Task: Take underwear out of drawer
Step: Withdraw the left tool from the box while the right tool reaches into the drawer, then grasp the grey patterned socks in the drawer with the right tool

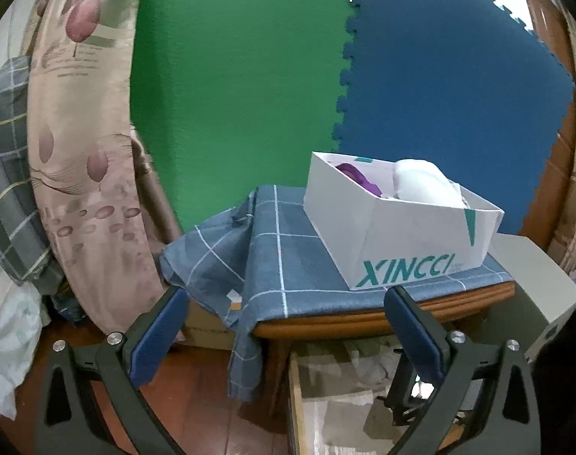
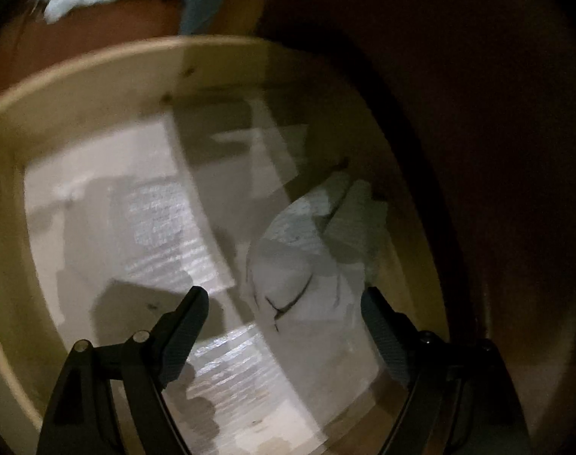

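In the left wrist view, the left gripper [image 1: 286,295] at the bottom stands wide apart and empty, below a white box [image 1: 382,235] on a checked cloth [image 1: 273,250]. In the right wrist view, the right gripper [image 2: 284,303], jaws apart, hangs over the open drawer [image 2: 98,72]; pale underwear [image 2: 307,265] lies right of centre.

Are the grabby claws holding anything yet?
No. The left hand-held gripper is open and empty; the right hand-held gripper hangs open over the pale underwear in the drawer, not gripping it.
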`<move>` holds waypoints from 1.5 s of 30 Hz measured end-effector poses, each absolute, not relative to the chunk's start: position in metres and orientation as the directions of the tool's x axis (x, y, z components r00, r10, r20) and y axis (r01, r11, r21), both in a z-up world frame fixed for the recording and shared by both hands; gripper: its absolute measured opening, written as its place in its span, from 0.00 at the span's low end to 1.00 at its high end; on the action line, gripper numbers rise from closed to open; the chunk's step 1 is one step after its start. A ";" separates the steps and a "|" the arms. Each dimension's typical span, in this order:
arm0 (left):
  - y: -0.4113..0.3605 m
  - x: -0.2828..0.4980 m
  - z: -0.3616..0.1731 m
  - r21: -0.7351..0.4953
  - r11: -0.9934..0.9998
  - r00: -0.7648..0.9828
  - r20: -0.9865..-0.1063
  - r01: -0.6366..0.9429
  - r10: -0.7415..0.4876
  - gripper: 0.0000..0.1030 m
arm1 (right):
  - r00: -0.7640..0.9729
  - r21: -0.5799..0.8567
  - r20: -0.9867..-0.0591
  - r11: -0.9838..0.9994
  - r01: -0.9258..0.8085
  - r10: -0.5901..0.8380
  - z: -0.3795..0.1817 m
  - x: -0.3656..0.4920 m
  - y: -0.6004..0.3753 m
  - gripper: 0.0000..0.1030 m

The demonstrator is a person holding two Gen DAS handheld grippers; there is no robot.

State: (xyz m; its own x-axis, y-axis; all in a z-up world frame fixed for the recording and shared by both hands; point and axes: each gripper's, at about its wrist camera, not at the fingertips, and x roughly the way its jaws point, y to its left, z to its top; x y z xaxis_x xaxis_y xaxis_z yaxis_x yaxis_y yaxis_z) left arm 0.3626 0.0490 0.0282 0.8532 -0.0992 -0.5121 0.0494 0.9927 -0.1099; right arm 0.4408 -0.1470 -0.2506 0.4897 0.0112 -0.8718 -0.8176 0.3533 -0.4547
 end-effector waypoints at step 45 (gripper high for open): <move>0.013 0.400 -0.063 0.056 0.996 0.637 -0.766 -0.062 0.083 0.99 | 0.524 -0.327 -0.852 0.791 -0.517 -0.010 -0.186 0.418 -0.172 0.27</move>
